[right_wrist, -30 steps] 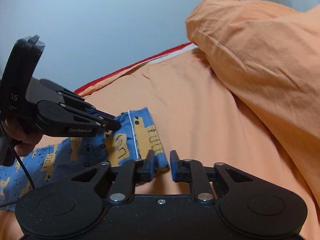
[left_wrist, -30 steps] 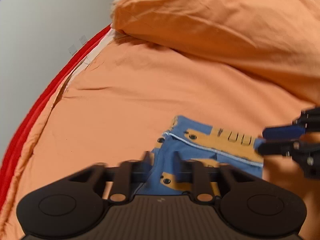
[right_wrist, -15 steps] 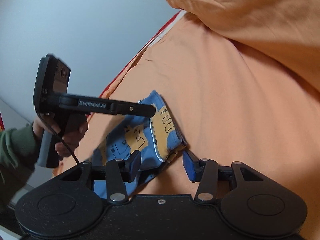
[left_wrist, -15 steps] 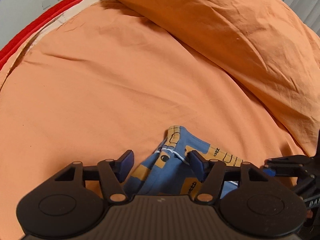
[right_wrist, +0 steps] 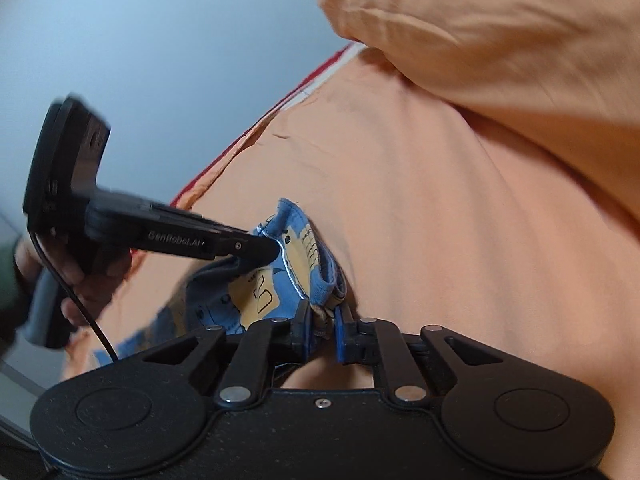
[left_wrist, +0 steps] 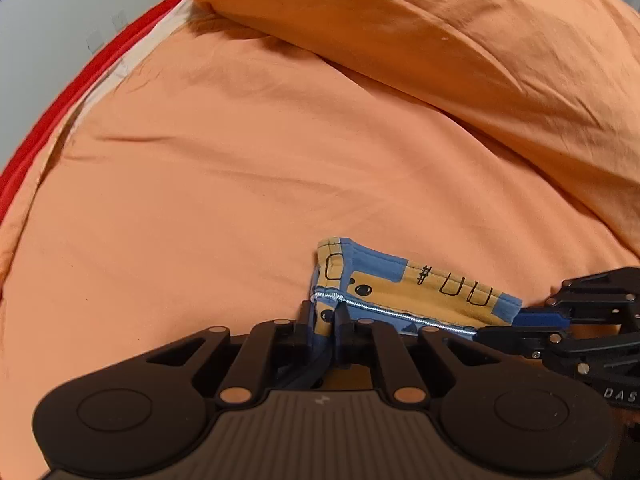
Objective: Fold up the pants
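- The pants (left_wrist: 404, 292), a small blue pair printed with yellow shapes, are being held at the middle of the bed (left_wrist: 240, 184), well in from its red-trimmed edge (left_wrist: 60, 116).
- The hem end of the pants is being lifted slightly off the orange sheet, while the rest of the cloth is trailing back towards the person in the right wrist view.
- The left claw (left_wrist: 324, 320) is being closed at this moment, and a corner of the pants, beside the white stitched seam, is being pinched between its pads.
- The right claw (right_wrist: 322, 320) is likewise being closed, and a bunched fold of the blue hem is being pressed between its blue-padded fingers (right_wrist: 340, 332).
- In the left wrist view the right claw (left_wrist: 500, 326) is being seen from the side, clenched on the other end of the same hem.
- In the right wrist view the left claw (right_wrist: 264, 250) is being seen reaching in from the left, its tip on the cloth.
- The left claw's handle is being gripped by a hand (right_wrist: 92, 280), with a green sleeve (right_wrist: 8, 280) and a black cable (right_wrist: 92, 320) showing beside it.
- An orange duvet (left_wrist: 440, 40) is being left heaped along the far side of the bed, apart from the pants.
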`<move>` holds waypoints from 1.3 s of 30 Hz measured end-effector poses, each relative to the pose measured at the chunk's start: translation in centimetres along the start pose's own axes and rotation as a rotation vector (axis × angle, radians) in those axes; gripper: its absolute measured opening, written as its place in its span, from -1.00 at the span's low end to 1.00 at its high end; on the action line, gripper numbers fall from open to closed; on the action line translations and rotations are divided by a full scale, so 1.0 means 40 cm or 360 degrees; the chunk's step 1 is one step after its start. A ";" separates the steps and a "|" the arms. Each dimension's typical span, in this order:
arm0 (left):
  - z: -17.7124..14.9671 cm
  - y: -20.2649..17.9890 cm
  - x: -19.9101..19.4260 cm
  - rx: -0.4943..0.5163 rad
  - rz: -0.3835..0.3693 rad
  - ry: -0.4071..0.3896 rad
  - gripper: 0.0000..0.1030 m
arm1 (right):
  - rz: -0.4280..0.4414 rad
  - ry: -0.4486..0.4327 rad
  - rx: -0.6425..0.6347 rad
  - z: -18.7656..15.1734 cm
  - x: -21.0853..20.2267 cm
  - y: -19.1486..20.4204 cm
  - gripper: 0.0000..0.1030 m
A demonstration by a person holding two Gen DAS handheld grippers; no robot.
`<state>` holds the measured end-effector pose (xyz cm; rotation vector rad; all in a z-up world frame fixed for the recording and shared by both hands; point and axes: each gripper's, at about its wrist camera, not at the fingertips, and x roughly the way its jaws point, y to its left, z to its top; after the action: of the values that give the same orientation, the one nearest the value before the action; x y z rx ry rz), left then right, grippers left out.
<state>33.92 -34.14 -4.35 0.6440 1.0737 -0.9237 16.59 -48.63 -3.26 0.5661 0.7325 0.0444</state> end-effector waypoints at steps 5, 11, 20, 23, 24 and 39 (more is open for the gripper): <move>-0.004 -0.009 0.001 0.0088 0.0037 0.0004 -0.33 | -0.0056 -0.0025 -0.0170 -0.012 -0.011 0.024 -0.79; 0.019 0.058 0.029 -0.0092 -0.0065 0.0091 0.08 | -0.0073 -0.0016 -0.0208 -0.013 0.002 0.039 -0.79; 0.034 -0.016 0.010 -0.0001 -0.0016 0.0053 -0.87 | -0.0074 -0.0097 -0.0182 -0.010 -0.028 0.036 -0.83; 0.049 -0.027 -0.007 0.0007 -0.0015 -0.0006 -0.88 | -0.0084 -0.0185 -0.0189 -0.004 -0.054 0.035 -0.84; 0.056 -0.030 -0.010 0.0011 -0.0015 -0.0024 -0.88 | -0.0091 -0.0211 -0.0193 -0.002 -0.062 0.034 -0.84; 0.017 -0.080 -0.036 0.0084 0.0274 -0.0436 0.29 | -0.0410 -0.0252 -0.0185 0.028 -0.054 -0.033 -0.16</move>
<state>31.15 -35.79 -2.79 0.6229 0.7407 -0.8639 15.50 -50.80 -1.92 0.3569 0.6389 -0.1937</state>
